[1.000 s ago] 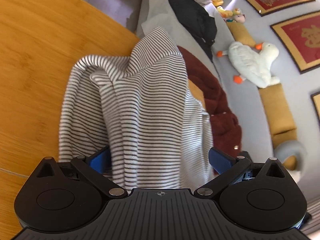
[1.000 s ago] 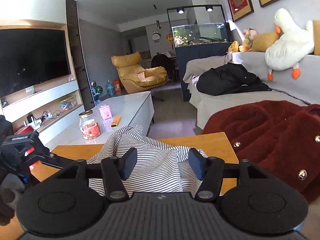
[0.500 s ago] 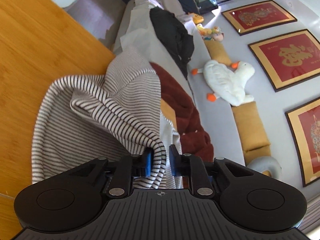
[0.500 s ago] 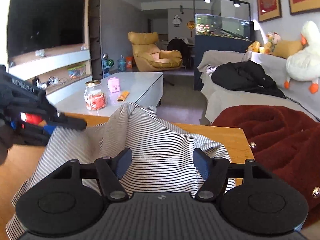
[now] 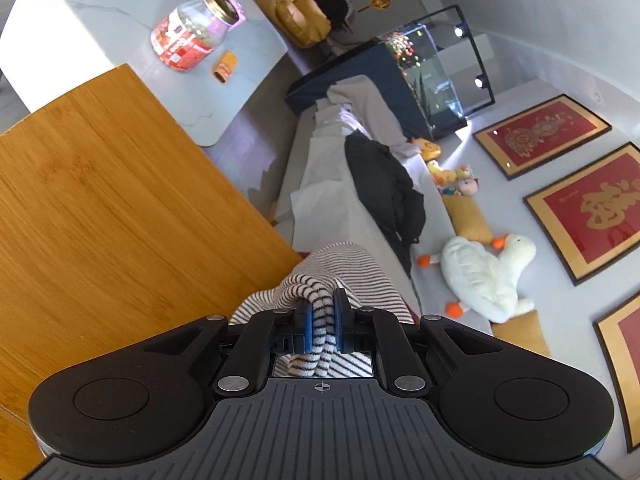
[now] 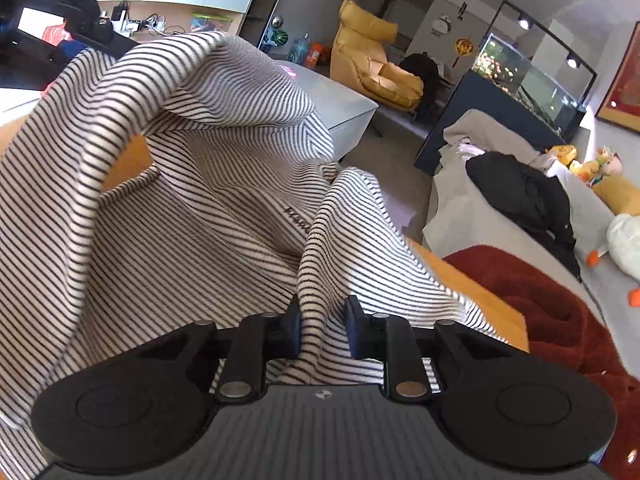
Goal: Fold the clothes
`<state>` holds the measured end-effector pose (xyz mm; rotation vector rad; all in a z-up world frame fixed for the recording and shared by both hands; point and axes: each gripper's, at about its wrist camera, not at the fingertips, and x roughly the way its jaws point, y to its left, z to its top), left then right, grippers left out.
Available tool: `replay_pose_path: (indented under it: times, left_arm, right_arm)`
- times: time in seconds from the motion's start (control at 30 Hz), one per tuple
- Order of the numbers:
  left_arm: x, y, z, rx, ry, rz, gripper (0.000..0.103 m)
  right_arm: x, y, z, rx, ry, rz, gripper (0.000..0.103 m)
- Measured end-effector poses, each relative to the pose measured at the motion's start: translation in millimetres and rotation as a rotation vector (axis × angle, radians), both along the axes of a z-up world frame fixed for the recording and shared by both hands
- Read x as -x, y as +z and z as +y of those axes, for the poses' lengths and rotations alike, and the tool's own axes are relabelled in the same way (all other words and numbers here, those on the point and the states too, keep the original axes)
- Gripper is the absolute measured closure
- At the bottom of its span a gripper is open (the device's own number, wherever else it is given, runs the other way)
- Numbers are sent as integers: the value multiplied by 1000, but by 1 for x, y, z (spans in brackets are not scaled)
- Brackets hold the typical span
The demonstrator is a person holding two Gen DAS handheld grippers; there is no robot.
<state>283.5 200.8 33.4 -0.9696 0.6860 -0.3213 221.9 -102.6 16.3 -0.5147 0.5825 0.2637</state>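
Note:
A black-and-white striped shirt [image 6: 200,208] is held up over the wooden table [image 5: 100,220]. My left gripper [image 5: 320,314] is shut on a bunched edge of the striped shirt [image 5: 340,272], lifted above the table's far corner. My right gripper [image 6: 322,320] is shut on another fold of the shirt, which rises in a big drape ahead of it and to the left. The left gripper's black body [image 6: 60,8] shows at the top left of the right wrist view, holding the cloth's upper end.
A dark red fleece garment [image 6: 560,312] lies at the table's right edge. Beyond stands a grey sofa [image 5: 320,184] with a black jacket [image 5: 384,188] and a white plush goose [image 5: 484,276]. A white coffee table [image 5: 132,24] carries a jar [image 5: 188,36].
Both grippers closed on the striped shirt, the left one first, and lifted it off the table. The left gripper rose and swung, so the table's far corner and coffee table now show.

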Motion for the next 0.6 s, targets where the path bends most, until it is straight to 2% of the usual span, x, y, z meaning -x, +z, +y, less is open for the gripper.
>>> replay_pose_path:
  times: [0.03, 0.07, 0.13, 0.2, 0.33, 0.43, 0.5, 0.6]
  left_arm:
    - [4, -5, 7, 1, 11, 4, 92]
    - [7, -9, 14, 1, 22, 11, 92]
    - [8, -14, 26, -8, 50, 32, 92]
    - [9, -20, 35, -14, 75, 58, 92]
    - [19, -33, 43, -23, 100, 94, 92]
    - [36, -32, 49, -43, 113, 91, 92]
    - [56, -27, 57, -68, 128, 79, 92]
    - [88, -12, 69, -145, 171, 51, 100]
  right_arm:
    - [-2, 5, -8, 0, -13, -13, 87]
    - [-6, 10, -17, 8, -62, -36, 95]
    - [-16, 16, -43, 15, -187, -78, 95]
    - [-24, 19, -71, -50, -276, -49, 95]
    - [0, 17, -103, -146, -320, 3, 96]
    - [40, 14, -119, -221, -297, 58, 98]
    - [67, 20, -132, -268, -301, 57, 99]
    - [86, 32, -153, -312, -345, 14, 99]
